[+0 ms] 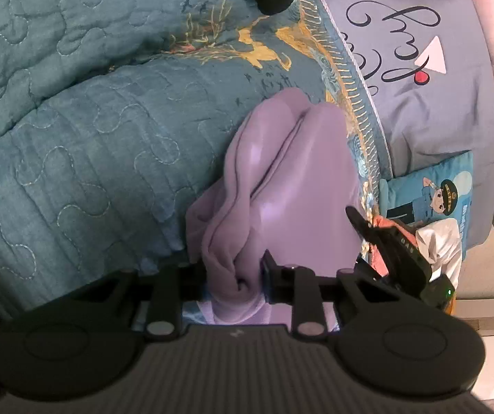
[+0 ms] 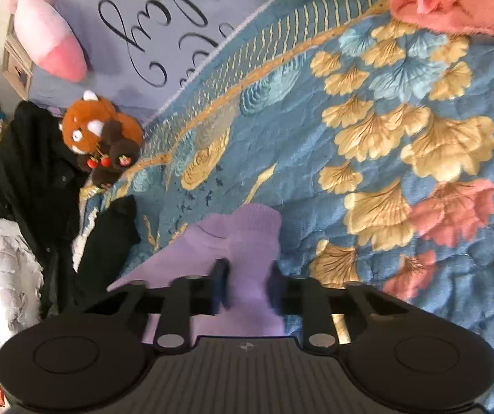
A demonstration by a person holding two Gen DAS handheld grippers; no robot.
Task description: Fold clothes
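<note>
Black finger arms of the left gripper (image 1: 234,281) fill the bottom of the left wrist view, and they are pinched on a bunch of the purple garment (image 1: 281,186). That soft cloth runs up the middle of the picture and lies on the teal quilt (image 1: 74,138). At the lower right of this view you can see the other gripper poking in, next to the same cloth.

Low in the right wrist view, the right gripper (image 2: 247,286) is clamped on another edge of the purple garment, with a ribbed cuff (image 2: 257,220) sticking out just past the fingers. A red panda plush (image 2: 91,127) sits at the left, well away.

Both ends look caught, so I think the next job is to lift and stretch. Keep both pinches tight, pull the hands apart gently, and shake out the wrinkles. Then lay it flat on the quilt before folding.
</note>
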